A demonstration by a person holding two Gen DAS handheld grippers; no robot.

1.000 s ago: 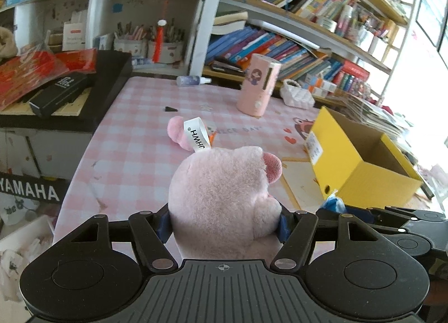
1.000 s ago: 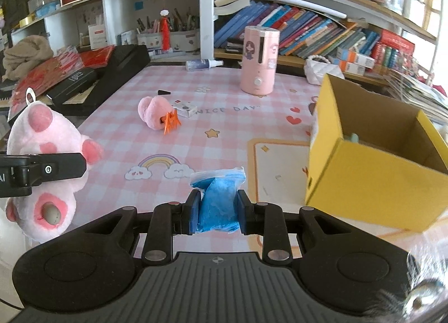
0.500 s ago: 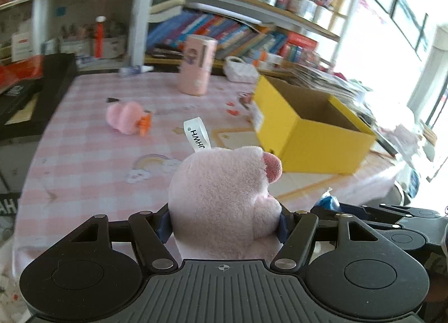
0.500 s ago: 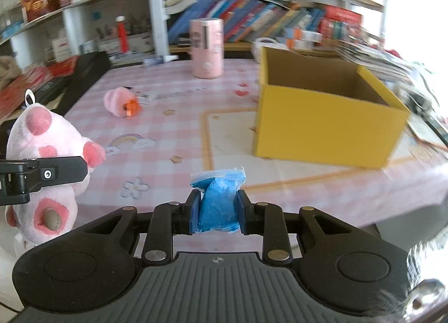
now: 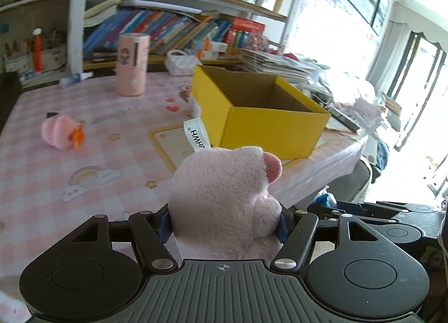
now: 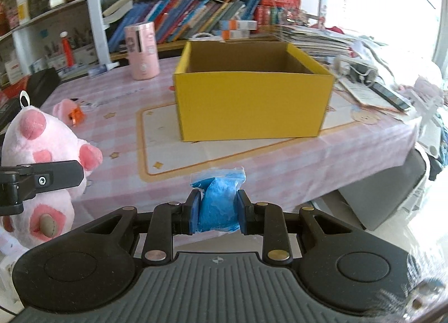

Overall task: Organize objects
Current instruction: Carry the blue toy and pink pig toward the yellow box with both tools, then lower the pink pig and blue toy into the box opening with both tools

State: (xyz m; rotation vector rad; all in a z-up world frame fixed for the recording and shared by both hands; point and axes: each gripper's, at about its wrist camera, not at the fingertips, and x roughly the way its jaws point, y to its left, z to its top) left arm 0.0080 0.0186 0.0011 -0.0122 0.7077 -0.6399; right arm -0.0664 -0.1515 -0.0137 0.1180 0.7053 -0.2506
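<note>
My left gripper (image 5: 224,222) is shut on a pink plush pig (image 5: 224,197) with a white tag, held in the air off the table's near edge. The pig also shows in the right wrist view (image 6: 42,155) at the left. My right gripper (image 6: 218,211) is shut on a small blue bag of powder (image 6: 217,199), also held off the near edge. An open yellow cardboard box (image 6: 252,104) stands on the pink checked table (image 6: 117,132) straight ahead of the right gripper; it also shows in the left wrist view (image 5: 266,129). Its bottom is hidden.
A small pink plush with an orange part (image 5: 60,135) lies on the table's left. A pink cylinder (image 5: 131,65) stands at the back. Bookshelves (image 5: 182,23) run behind. Papers and a phone (image 6: 386,96) lie to the right of the box.
Both grippers have swung to the right and pulled back from the table, each still holding its object. The yellow box now sits nearer the middle of both views.
</note>
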